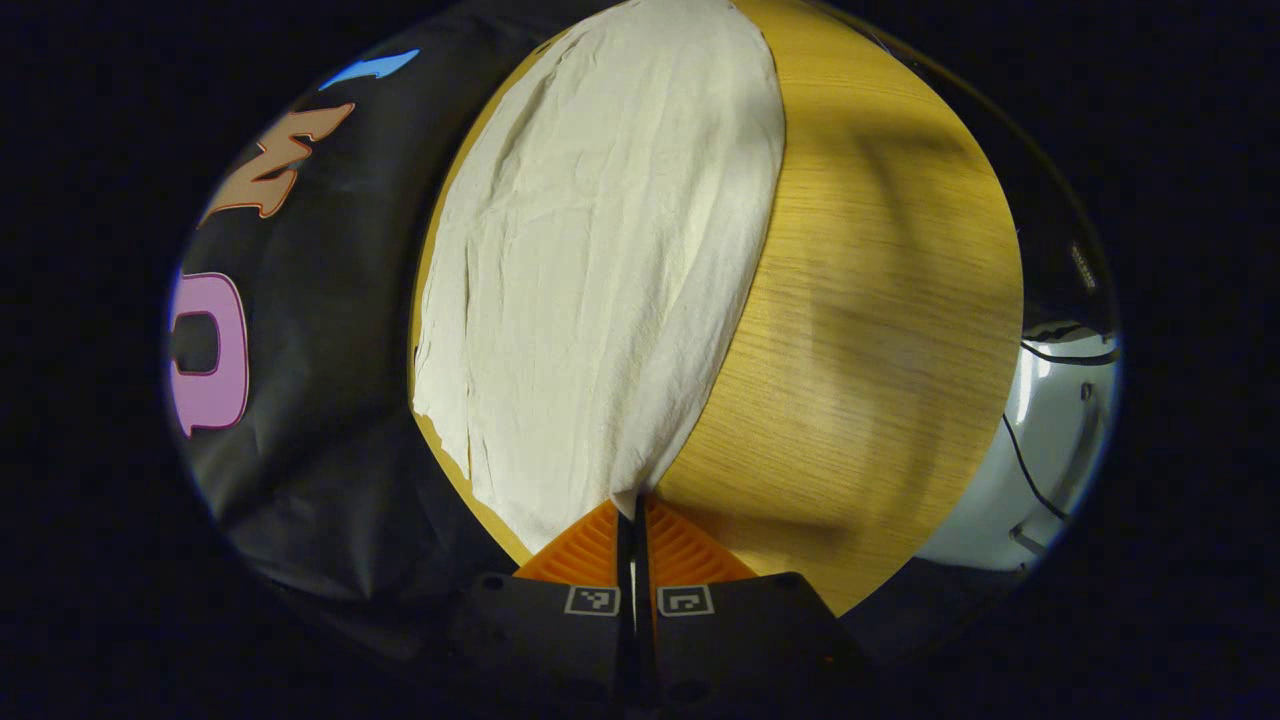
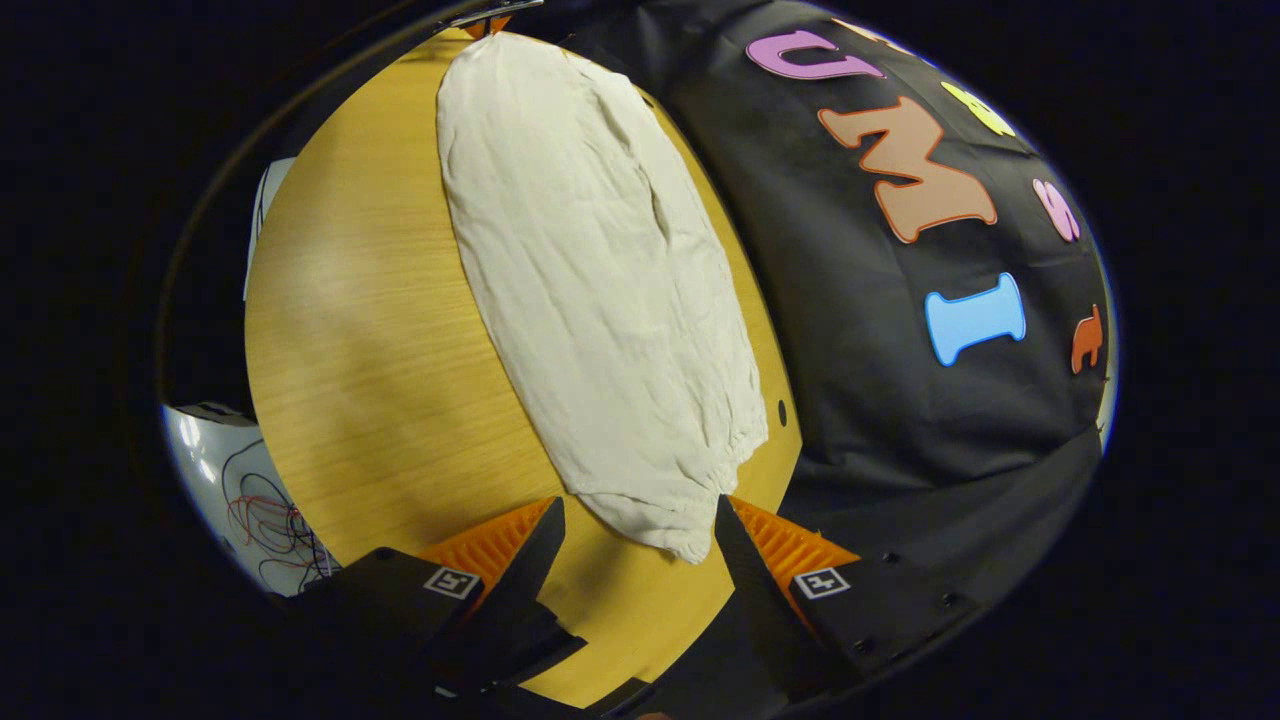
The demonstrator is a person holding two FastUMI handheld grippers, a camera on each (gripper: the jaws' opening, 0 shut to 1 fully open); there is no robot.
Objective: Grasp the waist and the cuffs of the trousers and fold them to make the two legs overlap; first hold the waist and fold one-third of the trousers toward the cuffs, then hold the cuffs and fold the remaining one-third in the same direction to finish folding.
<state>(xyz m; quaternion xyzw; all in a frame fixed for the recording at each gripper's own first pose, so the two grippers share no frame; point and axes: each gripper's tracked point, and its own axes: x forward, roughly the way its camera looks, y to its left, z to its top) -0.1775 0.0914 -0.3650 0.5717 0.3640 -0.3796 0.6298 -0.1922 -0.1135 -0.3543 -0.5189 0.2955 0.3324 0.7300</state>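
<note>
I am working with the cream trousers [image 1: 590, 270] lying lengthwise on the wooden table [image 1: 870, 300], close to the edge by the black cloth wall, and they look already laid as one long strip, so I judge the legs to be overlapped. My left gripper [image 1: 634, 515] is pinching a corner of the near end, its fingers pressed together with a sliver of fabric between them. In the right gripper view, my right gripper [image 2: 635, 520] is standing spread, one finger to each side of the rounded near end of the trousers [image 2: 600, 290], not yet biting; the end sits between the fingers, over the tabletop [image 2: 380, 330]. I cannot tell from the cloth which end is waist and which is cuffs.

To do this step well, I am thinking of lowering the right gripper until both layers sit between the fingers before pinching, taking the full thickness, not just the top ply. Then I would lift only enough to clear the wood and carry the end straight along the strip's length, keeping its edges aligned and away from the table's edge.
</note>
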